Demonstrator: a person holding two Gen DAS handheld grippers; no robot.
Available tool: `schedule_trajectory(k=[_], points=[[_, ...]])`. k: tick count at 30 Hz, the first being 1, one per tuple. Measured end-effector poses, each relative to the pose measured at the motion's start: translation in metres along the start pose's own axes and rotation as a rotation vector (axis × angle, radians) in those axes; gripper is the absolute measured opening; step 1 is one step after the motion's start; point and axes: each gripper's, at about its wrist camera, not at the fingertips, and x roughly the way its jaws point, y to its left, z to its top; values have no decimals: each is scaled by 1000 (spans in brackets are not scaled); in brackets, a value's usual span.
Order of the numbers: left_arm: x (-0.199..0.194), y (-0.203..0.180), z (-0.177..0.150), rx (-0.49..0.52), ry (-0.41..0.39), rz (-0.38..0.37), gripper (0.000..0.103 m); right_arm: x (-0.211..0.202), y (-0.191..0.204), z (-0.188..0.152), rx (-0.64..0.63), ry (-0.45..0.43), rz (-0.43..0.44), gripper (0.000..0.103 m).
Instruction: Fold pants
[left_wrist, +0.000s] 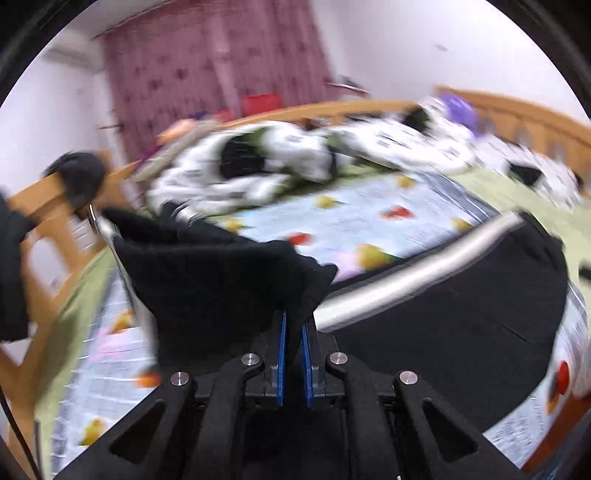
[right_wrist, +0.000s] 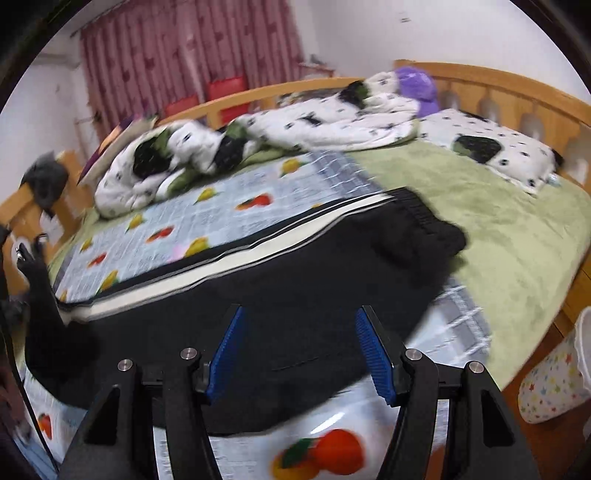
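Observation:
Black pants with a white side stripe lie across the fruit-print mat on the bed, waistband to the right. My left gripper is shut on a bunched end of the black pants, which is lifted off the mat; the fabric sits pinched between the blue pads. In the right wrist view this raised leg end stands up at the far left. My right gripper hovers open over the middle of the pants, nothing between its fingers.
A crumpled white quilt with black spots, a matching pillow and a purple plush lie at the back on a green blanket. A wooden bed frame rings the bed. A white star-print bin stands right of it.

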Motion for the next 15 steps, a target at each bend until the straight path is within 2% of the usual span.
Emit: schedule_trajectory(k=[5,6,8,9,10,11,12,13,14,15], points=[[28,-106,-37,62,144,-200,8,-9,-47,3,117,-28,-33,62],[29,-124,-49,91,161,-200,8,-8,-51,3,130,-22,-33,62],[26,-150,-66,155,148,-104,8,-5,-60,2,166,-7,-24,62],[22,-151,-71,162,137,-96,8,-5,-62,2,171,-6,-17,62],[18,-149,-73,154,135,-120,11,-5,-61,3,168,-7,-11,62],[16,-146,-70,145,141,-145,20,-6,-60,2,161,-9,-9,62],[10,-137,-68,129,159,-197,34,-5,-55,3,149,-9,-2,62],[2,-127,-68,106,175,-244,41,-4,-51,3,135,-7,10,62],[-3,-116,-66,88,178,-263,56,-3,-47,2,122,-3,20,62],[-13,-102,-70,63,175,-280,66,-2,-41,1,106,2,29,62]])
